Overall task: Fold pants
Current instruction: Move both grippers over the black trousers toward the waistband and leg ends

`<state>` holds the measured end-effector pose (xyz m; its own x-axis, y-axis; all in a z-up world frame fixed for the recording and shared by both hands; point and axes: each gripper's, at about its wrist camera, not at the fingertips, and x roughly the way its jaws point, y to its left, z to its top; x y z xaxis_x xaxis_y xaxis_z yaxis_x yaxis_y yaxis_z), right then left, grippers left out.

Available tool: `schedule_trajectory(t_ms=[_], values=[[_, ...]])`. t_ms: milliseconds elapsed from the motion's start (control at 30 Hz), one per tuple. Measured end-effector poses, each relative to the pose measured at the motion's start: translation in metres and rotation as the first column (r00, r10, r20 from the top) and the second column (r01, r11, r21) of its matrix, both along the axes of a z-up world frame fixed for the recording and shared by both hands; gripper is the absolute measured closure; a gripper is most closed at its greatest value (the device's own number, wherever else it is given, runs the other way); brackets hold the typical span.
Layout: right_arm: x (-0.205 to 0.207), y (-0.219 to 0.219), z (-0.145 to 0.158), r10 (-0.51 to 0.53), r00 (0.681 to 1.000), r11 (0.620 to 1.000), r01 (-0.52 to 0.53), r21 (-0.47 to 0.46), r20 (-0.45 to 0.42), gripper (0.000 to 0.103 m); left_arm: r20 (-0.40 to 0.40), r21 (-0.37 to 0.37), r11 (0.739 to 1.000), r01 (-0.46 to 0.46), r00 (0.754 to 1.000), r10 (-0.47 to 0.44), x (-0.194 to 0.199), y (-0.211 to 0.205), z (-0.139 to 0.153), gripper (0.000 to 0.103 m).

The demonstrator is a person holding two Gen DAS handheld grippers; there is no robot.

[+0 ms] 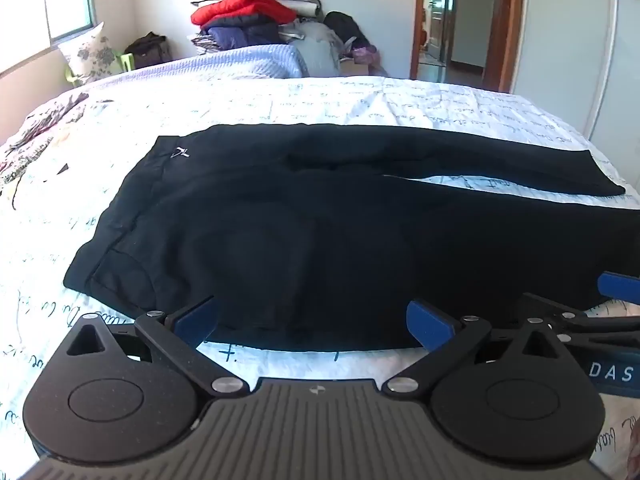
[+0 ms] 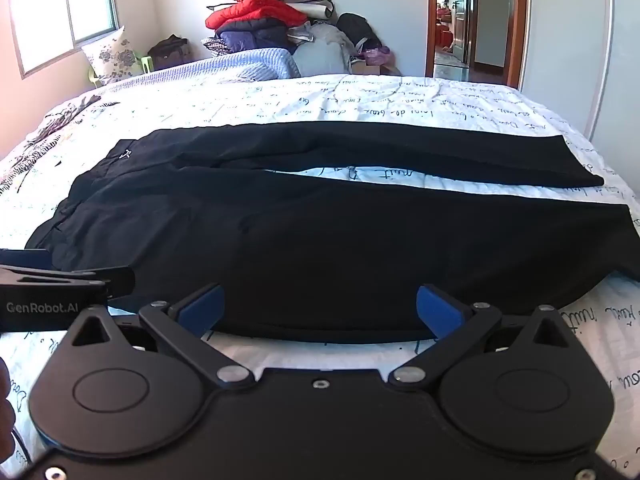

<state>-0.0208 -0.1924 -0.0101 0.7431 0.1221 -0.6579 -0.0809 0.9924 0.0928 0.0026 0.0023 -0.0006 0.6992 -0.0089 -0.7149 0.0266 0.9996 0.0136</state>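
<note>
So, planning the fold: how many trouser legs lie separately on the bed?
2: the far black fabric leg and the near black fabric leg, white sheet showing between them.

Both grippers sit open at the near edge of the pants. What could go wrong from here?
1. The left gripper and right gripper may pinch the printed bedsheet along with the black pants.
2. The two legs lie apart, so folding the near leg onto the far leg could misalign them.
</note>
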Motion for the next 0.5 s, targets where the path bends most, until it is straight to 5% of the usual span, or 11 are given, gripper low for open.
schedule_trajectory(t_ms=[500], values=[[-0.001,-0.005,-0.002,-0.013,1.000,1.000,0.013,0.005,0.010,0.000,0.005,0.063,0.997,0.038,0.999,-0.039,-0.006,-0.012,-0.005,0.006]])
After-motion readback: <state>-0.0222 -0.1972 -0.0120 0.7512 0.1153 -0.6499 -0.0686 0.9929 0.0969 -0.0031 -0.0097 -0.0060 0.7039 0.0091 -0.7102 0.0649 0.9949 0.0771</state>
